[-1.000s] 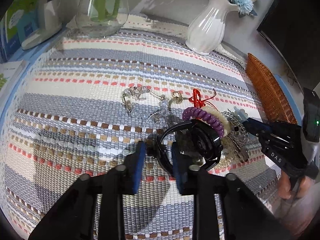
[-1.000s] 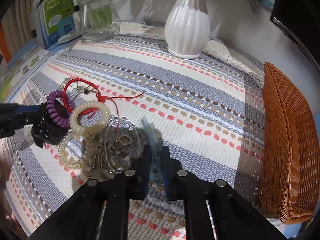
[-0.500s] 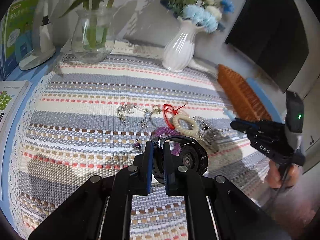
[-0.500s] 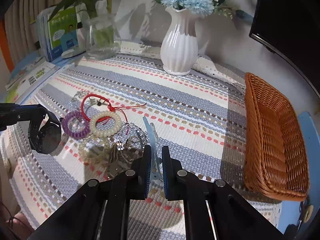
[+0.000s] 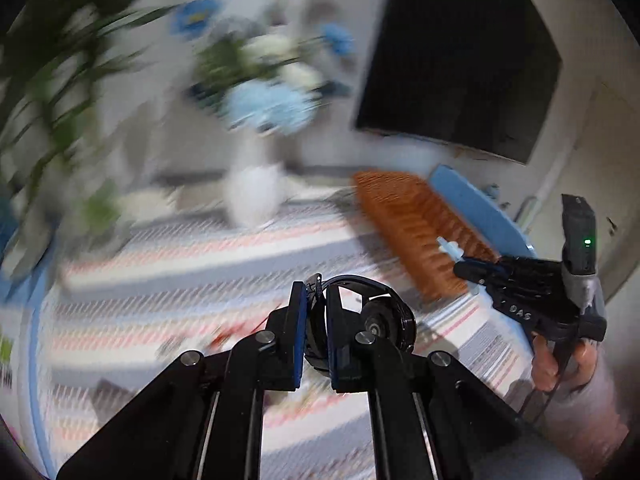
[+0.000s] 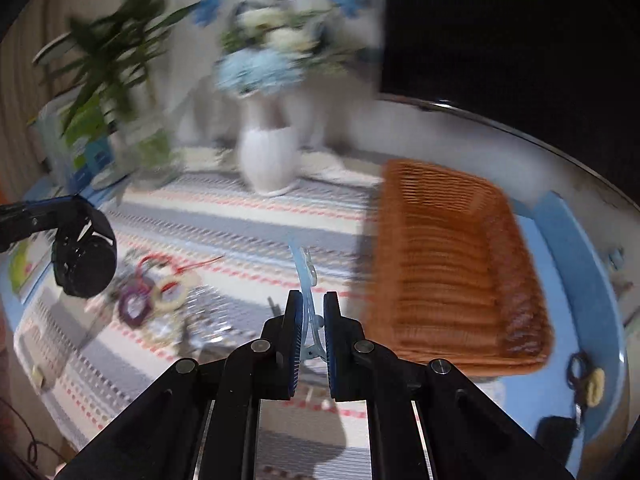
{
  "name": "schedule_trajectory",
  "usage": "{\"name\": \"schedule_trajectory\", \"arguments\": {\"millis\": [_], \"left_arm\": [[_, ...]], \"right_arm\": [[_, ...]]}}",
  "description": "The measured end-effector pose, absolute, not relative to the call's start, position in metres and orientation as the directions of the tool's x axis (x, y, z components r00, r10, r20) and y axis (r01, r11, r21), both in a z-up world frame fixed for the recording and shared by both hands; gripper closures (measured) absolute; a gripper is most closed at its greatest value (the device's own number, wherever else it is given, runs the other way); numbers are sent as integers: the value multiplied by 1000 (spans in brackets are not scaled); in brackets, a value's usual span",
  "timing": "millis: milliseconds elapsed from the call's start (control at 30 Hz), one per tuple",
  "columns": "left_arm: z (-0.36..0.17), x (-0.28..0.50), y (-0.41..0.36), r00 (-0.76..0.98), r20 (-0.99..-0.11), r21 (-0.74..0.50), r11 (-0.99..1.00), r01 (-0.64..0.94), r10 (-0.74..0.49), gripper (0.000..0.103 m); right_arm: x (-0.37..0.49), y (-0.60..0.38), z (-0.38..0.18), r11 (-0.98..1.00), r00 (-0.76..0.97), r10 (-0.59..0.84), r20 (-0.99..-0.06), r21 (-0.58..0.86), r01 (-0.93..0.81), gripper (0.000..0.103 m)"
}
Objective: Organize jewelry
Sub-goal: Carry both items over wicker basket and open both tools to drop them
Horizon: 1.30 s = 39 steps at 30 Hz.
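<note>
Right wrist: white vase (image 6: 267, 160) behind, wicker basket (image 6: 452, 272) right of hair clip (image 6: 306, 280).

A black watch (image 5: 376, 320) hangs clear of the striped cloth, its strap pinched between the left gripper's fingers (image 5: 297, 334). A pale blue hair clip (image 6: 306, 292) stands upright, pointing to 12 o'clock. Purple and cream coil bracelets (image 6: 154, 300) lie blurred at 9 o'clock. The wicker basket (image 6: 460, 280) sits at 3 o'clock.

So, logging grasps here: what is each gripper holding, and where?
Left gripper pinches the black watch by its strap; right gripper grips the pale blue hair clip near its base.
</note>
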<state>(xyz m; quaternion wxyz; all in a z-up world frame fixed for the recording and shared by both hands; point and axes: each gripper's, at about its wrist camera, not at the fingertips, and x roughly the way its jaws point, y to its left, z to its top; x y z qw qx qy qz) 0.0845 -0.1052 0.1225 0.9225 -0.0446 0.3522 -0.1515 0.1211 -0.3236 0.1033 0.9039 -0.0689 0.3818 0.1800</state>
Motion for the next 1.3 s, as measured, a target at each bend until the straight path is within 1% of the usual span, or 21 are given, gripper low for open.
{"name": "schedule_trajectory", "arguments": {"millis": [100, 167, 200, 300, 367, 467, 567, 600, 667, 700, 733, 800, 833, 867, 933, 1067, 1167, 1300], "left_arm": [[137, 118, -150, 714, -598, -167, 927, 335, -366, 96], [144, 144, -189, 730, -574, -116, 919, 377, -372, 96], [143, 158, -206, 725, -572, -116, 913, 391, -383, 96], [131, 204, -244, 677, -591, -159, 886, 436, -439, 96], [118, 231, -265, 667, -601, -166, 885, 435, -440, 96], [84, 267, -290, 614, -661, -173, 884, 434, -431, 96], [56, 282, -310, 545, -713, -205, 874, 440, -442, 94], [48, 284, -313, 530, -723, -210, 872, 442, -443, 95], [44, 280, -313, 559, -714, -181, 882, 435, -422, 96], [44, 279, -311, 553, -708, -195, 874, 445, -439, 96], [46, 277, -308, 544, -700, -219, 864, 453, -463, 93], [55, 271, -303, 548, -689, -220, 858, 465, -474, 77], [63, 264, -299, 565, -681, -205, 862, 464, -466, 62], [66, 264, -294, 576, -678, -192, 867, 459, -456, 53], [80, 248, -282, 602, -658, -177, 870, 460, -452, 51], [108, 207, -243, 622, -634, -181, 871, 457, -459, 50], [125, 168, -199, 660, -610, -179, 888, 423, -438, 50], [139, 120, -129, 716, -576, -201, 917, 344, -395, 50]], "right_arm": [[143, -366, 106, 969, 652, 208, -729, 61, -241, 93], [159, -391, 101, 981, 649, 184, -738, 94, -170, 93], [168, -403, 97, 985, 645, 172, -744, 112, -133, 93], [189, -430, 83, 984, 625, 171, -762, 166, -66, 93], [200, -438, 71, 982, 603, 170, -779, 187, -34, 93], [212, -448, 53, 980, 575, 154, -803, 197, 12, 93], [221, -455, 38, 983, 542, 119, -832, 174, 52, 93], [222, -457, 34, 983, 534, 122, -836, 178, 54, 93], [220, -455, 35, 985, 537, 117, -835, 167, 45, 92], [218, -453, 36, 987, 540, 109, -834, 155, 40, 92], [216, -451, 39, 988, 546, 107, -831, 150, 35, 92], [213, -448, 43, 989, 549, 108, -829, 147, 27, 85], [210, -447, 47, 989, 559, 110, -822, 147, 22, 80], [207, -446, 51, 990, 567, 105, -817, 142, 21, 78], [203, -443, 59, 991, 584, 92, -807, 131, 25, 77], [181, -429, 82, 990, 616, 116, -779, 137, -12, 77], [161, -402, 97, 990, 629, 143, -764, 122, -76, 76], [141, -352, 108, 971, 623, 231, -747, 132, -202, 76]]}}
